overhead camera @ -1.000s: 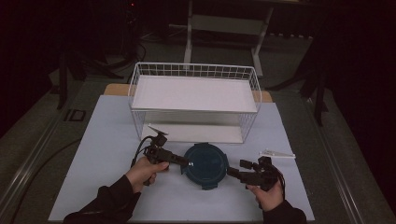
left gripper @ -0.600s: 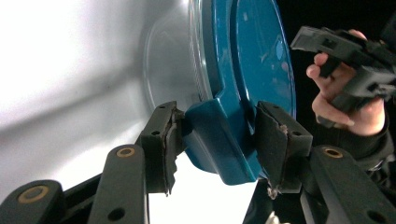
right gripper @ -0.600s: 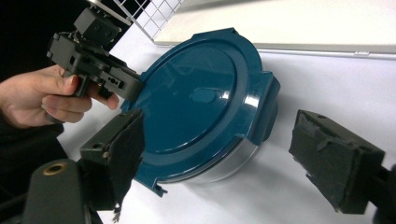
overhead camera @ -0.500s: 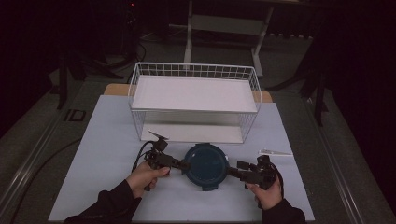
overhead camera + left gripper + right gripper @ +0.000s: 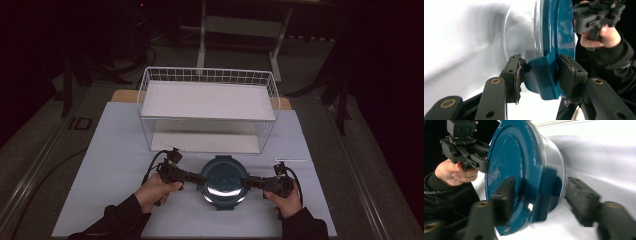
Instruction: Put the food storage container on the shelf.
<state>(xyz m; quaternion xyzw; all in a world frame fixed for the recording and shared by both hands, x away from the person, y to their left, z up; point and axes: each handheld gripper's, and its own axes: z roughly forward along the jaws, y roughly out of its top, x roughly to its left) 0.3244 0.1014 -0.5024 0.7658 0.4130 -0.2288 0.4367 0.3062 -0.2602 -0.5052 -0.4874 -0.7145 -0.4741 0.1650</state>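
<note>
A round clear container with a teal lid [image 5: 223, 182] sits on the white table [image 5: 115, 150], near its front edge. In the left gripper view, my left gripper [image 5: 540, 75] is shut on the lid's teal clip tab [image 5: 544, 80], with a pad against each side. It holds the container's left side [image 5: 198, 177] in the high view. My right gripper [image 5: 542, 200] is open. Its pads [image 5: 504, 197] stand wide apart on either side of the opposite clip tab [image 5: 546, 187], at the container's right side [image 5: 248, 183].
A white wire basket [image 5: 207, 72] with a white shelf stands just behind the container, mid-table. A thin white strip [image 5: 291, 160] lies on the table to the right. A hand and dark sleeve hold each gripper from the front edge.
Both grippers have moved inward to the container's sides. The left one has shut on the lid's left tab. The right one has come around the right tab and is still moving.
</note>
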